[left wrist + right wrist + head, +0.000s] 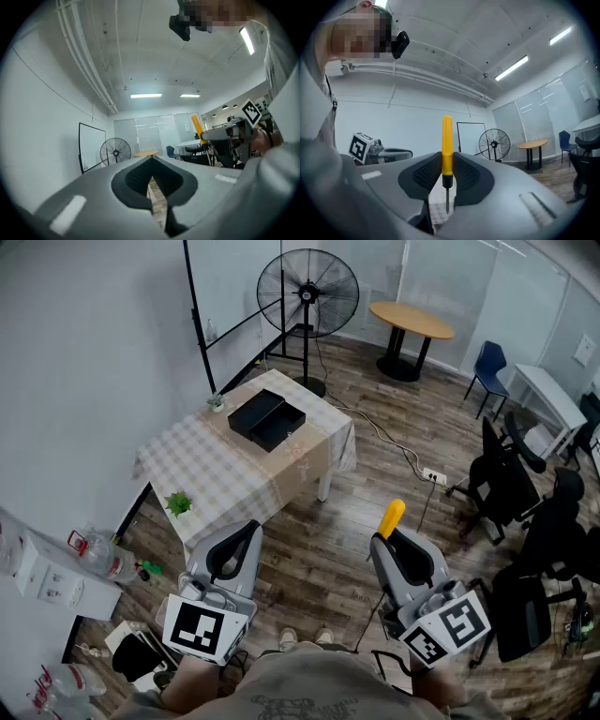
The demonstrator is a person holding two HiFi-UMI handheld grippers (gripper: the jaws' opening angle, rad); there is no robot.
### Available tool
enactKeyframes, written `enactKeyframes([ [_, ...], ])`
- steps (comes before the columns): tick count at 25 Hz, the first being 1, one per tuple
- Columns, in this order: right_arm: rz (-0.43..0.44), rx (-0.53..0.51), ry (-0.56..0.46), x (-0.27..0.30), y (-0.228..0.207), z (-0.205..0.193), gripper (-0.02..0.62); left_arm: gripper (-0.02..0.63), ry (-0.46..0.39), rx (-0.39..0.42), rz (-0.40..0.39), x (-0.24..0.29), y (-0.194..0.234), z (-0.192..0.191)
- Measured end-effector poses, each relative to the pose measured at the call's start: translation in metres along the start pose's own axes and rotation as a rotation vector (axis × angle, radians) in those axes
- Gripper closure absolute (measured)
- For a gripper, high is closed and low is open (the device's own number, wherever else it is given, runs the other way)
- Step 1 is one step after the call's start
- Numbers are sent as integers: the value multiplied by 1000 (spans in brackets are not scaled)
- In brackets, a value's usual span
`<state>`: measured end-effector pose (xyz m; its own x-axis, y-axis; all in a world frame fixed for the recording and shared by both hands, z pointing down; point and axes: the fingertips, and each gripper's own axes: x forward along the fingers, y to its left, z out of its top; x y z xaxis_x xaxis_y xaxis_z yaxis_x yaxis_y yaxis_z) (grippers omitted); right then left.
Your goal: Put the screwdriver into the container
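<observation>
A yellow-handled screwdriver (447,145) stands upright between the jaws of my right gripper (446,180), which is shut on it, handle up and shaft pointing down. In the head view its handle (391,517) sticks out past the right gripper (386,538). My left gripper (245,532) is shut with nothing in it; its jaws (152,180) meet in the left gripper view. The black container (266,419), an open two-part box, lies on the checked table (211,474) well ahead of both grippers.
A small green plant (178,503) sits at the table's near corner. A standing fan (307,294) and a round wooden table (411,322) are beyond. Black office chairs (511,486) crowd the right. A cable and power strip (432,475) lie on the wood floor.
</observation>
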<state>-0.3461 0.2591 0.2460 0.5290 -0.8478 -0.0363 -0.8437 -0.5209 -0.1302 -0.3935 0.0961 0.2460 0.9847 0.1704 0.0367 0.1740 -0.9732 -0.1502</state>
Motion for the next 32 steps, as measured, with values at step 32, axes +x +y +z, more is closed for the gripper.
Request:
enactKeyframes([
  [32,-13,33,11,-13,-97,-30,495,606,25,51,47,77,-35,-20],
])
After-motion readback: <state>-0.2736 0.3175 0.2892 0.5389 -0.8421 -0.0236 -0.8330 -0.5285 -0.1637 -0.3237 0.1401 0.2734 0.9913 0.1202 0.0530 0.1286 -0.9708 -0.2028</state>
